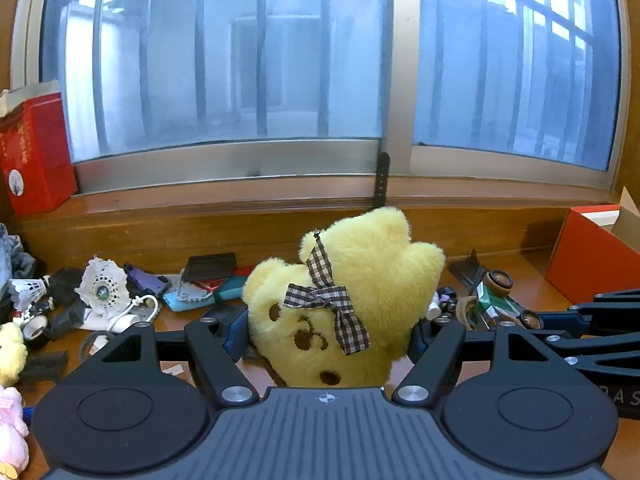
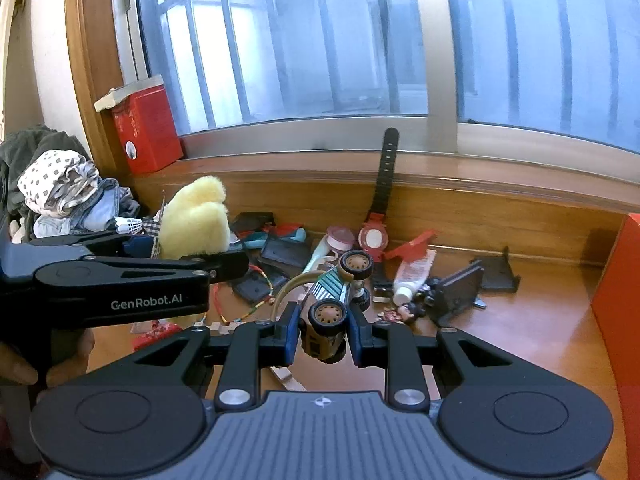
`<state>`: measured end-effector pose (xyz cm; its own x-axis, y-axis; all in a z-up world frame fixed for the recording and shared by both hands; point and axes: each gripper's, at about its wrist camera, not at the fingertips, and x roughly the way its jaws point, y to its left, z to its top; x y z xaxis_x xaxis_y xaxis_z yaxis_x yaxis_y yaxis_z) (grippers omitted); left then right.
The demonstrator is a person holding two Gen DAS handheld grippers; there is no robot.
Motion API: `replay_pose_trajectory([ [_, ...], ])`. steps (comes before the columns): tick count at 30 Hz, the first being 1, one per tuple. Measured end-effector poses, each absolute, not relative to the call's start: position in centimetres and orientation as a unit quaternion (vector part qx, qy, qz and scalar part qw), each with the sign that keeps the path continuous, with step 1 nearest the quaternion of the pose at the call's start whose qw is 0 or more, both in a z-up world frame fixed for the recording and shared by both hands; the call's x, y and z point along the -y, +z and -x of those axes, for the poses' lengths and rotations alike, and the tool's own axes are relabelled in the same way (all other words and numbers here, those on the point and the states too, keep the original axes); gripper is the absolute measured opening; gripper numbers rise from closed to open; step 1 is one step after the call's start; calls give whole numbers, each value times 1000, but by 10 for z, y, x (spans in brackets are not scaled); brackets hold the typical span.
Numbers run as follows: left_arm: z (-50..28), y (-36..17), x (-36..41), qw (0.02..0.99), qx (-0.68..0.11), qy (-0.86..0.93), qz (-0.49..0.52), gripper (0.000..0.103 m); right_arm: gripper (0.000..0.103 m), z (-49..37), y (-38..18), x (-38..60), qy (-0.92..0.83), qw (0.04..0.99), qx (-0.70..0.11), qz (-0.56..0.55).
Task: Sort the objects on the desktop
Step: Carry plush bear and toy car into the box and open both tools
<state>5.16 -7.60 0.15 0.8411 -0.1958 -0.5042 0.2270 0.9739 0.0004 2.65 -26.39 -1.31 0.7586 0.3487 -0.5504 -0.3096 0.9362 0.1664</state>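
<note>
Left gripper (image 1: 328, 330): we are clamping its blue-padded fingers against both sides of the yellow plush bear (image 1: 344, 300), which is hanging upside down between them, face toward the camera, above the desk clutter.
Bear details: we are seeing a brown checked ribbon (image 1: 326, 300) tied in a bow across its fur.
Right gripper (image 2: 323, 330): we are squeezing the toy car (image 2: 330, 312) between its two blue pads, nose pointing away from us, tan wheels showing above and below the striped green body.
Toy car position: we are holding it lifted over the wooden desk (image 2: 520, 332), in front of the scattered pile.
Pile on the desk: we are looking at a red watch (image 2: 378, 216) with its black strap leaning up against the sill, a white tube (image 2: 414, 276) beside it, and dark flat cases near the wall.
Edges: we are seeing a red box (image 1: 34, 152) on the sill at left and an orange box (image 1: 592, 256) at right.
Clothes heap (image 2: 60, 188): we are seeing it piled at the far left of the right wrist view.
</note>
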Motion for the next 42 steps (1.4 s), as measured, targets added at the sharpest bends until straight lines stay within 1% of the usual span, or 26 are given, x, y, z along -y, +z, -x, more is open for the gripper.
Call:
replay_pose_trajectory([
  [16, -41, 14, 119, 960, -245, -134, -29, 71, 27, -1, 4, 317, 143, 950, -274, -40],
  [42, -30, 22, 225, 948, -229, -211, -64, 72, 27, 38, 13, 420, 78, 964, -247, -65],
])
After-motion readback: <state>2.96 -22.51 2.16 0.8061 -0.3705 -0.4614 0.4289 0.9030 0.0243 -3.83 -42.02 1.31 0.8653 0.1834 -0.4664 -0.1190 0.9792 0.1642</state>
